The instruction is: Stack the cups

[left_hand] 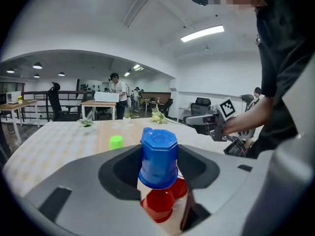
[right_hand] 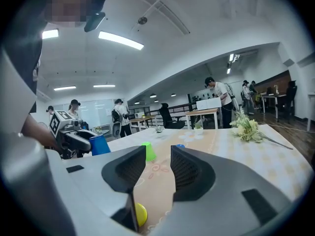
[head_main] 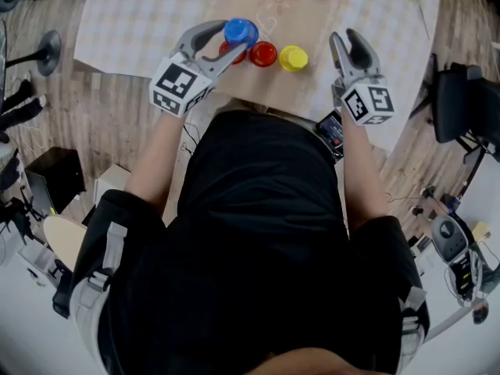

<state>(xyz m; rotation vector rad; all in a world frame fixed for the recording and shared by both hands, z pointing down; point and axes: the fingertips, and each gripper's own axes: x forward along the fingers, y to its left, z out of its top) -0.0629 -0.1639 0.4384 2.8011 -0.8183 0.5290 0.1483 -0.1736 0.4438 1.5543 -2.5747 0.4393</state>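
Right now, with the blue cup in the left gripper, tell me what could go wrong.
1. The left gripper holds the upturned blue cup by its tapered wall, so it could slip or tilt.
2. Two red cups stand close together below it. Lowering off-centre may knock one over.
3. The right gripper, open and empty, hangs near the yellow cup and might nudge it.
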